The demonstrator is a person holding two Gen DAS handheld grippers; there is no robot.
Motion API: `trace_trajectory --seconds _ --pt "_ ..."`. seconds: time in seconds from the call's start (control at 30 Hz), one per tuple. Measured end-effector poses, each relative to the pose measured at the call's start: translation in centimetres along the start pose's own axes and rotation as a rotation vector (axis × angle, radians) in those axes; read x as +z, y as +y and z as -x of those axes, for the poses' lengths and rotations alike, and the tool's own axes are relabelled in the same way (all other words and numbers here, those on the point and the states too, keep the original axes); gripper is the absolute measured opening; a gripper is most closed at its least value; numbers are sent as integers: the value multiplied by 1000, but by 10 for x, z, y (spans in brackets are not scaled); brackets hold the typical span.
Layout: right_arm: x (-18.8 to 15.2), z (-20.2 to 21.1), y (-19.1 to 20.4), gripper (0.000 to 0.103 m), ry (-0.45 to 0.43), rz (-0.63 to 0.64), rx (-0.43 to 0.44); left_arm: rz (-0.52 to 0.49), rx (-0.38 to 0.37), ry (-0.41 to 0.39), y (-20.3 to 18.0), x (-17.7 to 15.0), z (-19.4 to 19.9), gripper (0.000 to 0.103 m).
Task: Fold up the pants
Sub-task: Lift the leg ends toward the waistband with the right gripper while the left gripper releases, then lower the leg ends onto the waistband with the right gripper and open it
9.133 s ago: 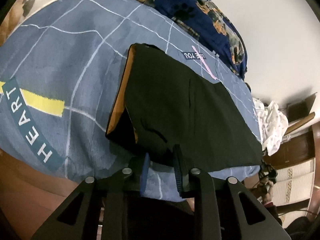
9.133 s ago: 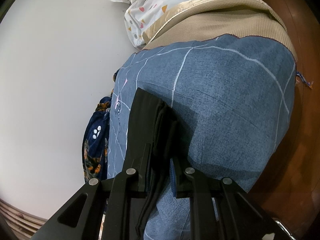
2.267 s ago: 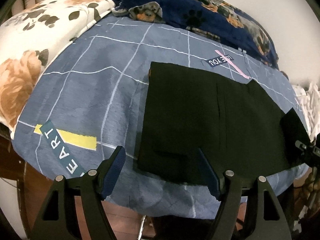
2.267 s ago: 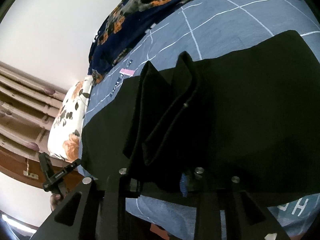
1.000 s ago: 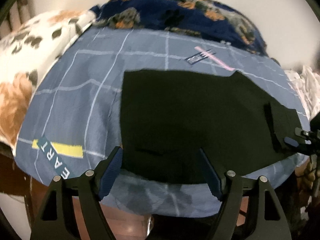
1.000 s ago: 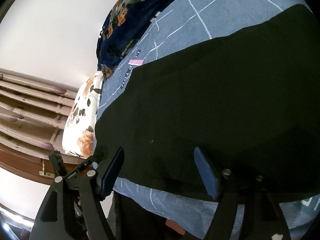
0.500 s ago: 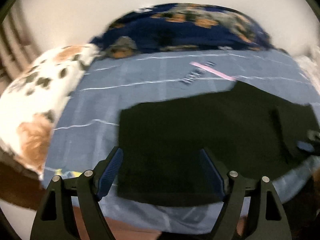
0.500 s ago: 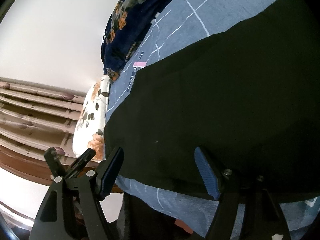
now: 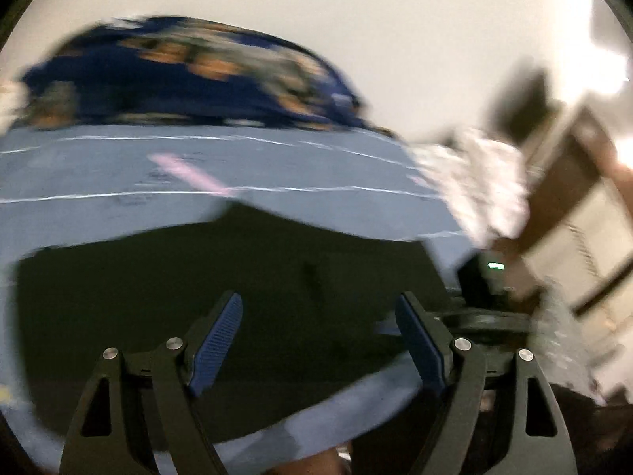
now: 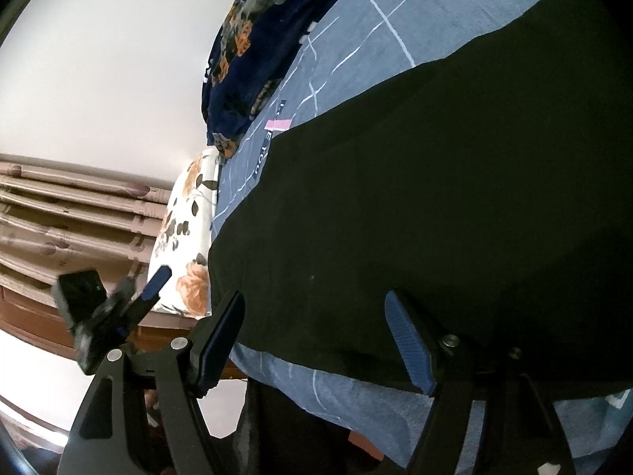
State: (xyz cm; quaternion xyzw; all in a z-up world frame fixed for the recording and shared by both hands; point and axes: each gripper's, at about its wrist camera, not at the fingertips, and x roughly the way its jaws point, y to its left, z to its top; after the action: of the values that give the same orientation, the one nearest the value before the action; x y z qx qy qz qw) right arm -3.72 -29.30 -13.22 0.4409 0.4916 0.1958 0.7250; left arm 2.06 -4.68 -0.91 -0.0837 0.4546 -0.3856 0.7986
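The left hand-held gripper (image 9: 318, 330) is spread wide, its blue-padded fingers (image 9: 215, 342) apart and gripping nothing — it hangs over the near edge of the black pants (image 9: 237, 297), and the blur hides whether it touches the cloth. The right hand-held gripper (image 10: 314, 334) is likewise released, jaws far apart, with nothing between them; its tips sit over the near hem of the pants (image 10: 435, 206), contact unclear.

The pants lie flat as one broad dark panel on the bed, spread across a blue quilt (image 10: 356, 396) crossed with thin white lines. A navy blanket (image 10: 253, 47) with orange patches is bunched along the far side against a pale wall (image 10: 99, 59), and a floral pillow (image 10: 186, 245) lies at one end of the bed. From the right wrist view the left hand-held gripper shows beyond the pillow end. Crumpled white fabric (image 9: 474, 182) and brown wooden furniture (image 9: 565, 206) appear, blurred, past the other end.
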Motion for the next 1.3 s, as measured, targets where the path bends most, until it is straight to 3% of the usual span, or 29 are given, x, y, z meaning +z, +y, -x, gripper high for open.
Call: trace_trajectory --seconds 0.1,0.2,0.33,0.47,0.57,0.63,0.7,0.9,0.93,1.03,1.2,1.3 --pt "1 2 -3 70 10 -28 22 17 -152 24 -17 8 -38 80" --pt "2 10 -9 71 37 -88 77 -2 -228 55 -34 11 -71 80" --pt "4 43 -13 71 9 -69 75 -86 -195 124 -51 1 -107 80" --pt "19 92 -19 73 -107 18 -31 -123 -170 201 -56 -15 -135 80" --pt "39 118 -26 53 -189 45 -88 -131 -146 231 -53 -26 -147 80" --pt "56 125 -32 25 -217 69 -126 -114 -121 256 -48 -31 -155 80" --pt "70 122 -35 15 -220 87 -173 -84 -125 260 -42 -35 -159 80" --pt "109 110 -73 9 -205 47 -271 -98 -106 246 -43 -38 -155 80" --pt "113 109 -80 0 -205 30 -278 -107 -98 245 -45 -39 -155 80" --pt "123 113 -105 0 -225 -58 -191 -117 -87 242 -47 -40 -157 80" --pt "121 118 -100 0 -236 -20 -196 -115 -79 250 -48 -39 -157 80" --pt "108 135 -87 9 -271 28 -143 -119 -71 252 -50 -39 -157 80"
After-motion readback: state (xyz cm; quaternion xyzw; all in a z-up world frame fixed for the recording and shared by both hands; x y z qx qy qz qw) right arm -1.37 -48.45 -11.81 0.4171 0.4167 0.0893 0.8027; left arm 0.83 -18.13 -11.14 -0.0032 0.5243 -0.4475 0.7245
